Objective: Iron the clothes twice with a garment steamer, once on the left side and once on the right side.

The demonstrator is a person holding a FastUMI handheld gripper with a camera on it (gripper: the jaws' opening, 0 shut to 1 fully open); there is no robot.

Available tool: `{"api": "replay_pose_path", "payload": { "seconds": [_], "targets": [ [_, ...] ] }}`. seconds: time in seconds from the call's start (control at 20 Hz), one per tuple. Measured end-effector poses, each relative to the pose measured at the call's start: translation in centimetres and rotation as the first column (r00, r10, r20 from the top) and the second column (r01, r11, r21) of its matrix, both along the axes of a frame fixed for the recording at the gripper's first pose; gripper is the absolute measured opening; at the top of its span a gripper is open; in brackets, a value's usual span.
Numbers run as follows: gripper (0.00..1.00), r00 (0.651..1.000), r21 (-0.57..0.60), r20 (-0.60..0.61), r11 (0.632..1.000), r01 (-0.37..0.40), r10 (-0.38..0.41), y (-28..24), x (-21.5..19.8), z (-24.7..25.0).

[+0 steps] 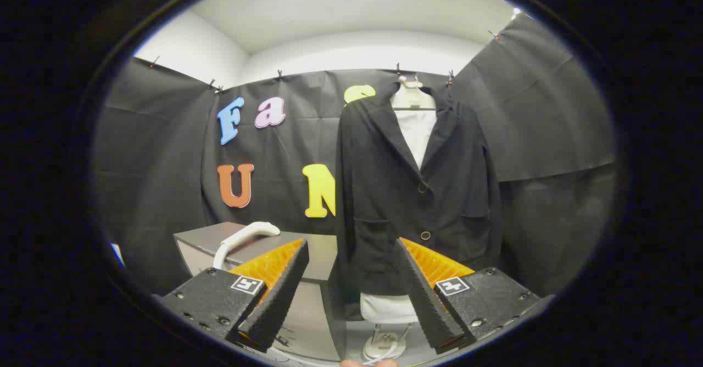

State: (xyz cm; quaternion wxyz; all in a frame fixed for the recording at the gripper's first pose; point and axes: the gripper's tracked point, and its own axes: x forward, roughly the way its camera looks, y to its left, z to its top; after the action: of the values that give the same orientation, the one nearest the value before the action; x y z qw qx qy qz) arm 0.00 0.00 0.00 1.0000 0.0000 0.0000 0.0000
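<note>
Approaching stage, 0 of 2 passes apparently done: fingers point(351, 279) spread, empty; steamer point(244, 238) rests on counter point(313, 257) beside jacket point(412, 191). Next: grasp its handle.

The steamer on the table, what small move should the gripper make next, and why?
Probably swing left and ease down toward the steamer, aiming at its white handle. The gripper is open and holds nothing, the steamer rests on the table beyond the left finger, and the jacket hangs untouched on its stand ahead, so the tool has to be picked up first.
</note>
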Motion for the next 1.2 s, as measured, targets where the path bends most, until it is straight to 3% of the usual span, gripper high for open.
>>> {"api": "replay_pose_path", "payload": {
  "seconds": [0.4,0.65,1.2],
  "targets": [
    [0.99,0.998,-0.071,-0.068,0.997,-0.002,-0.003,-1.2,-0.8,-1.2],
    [0.99,0.996,-0.039,-0.087,0.999,-0.016,0.012,0.0,-0.8,-1.3],
    [0.99,0.966,0.046,-0.196,0.986,-0.161,0.167,14.5,3.6,-1.5]
  ]
}}
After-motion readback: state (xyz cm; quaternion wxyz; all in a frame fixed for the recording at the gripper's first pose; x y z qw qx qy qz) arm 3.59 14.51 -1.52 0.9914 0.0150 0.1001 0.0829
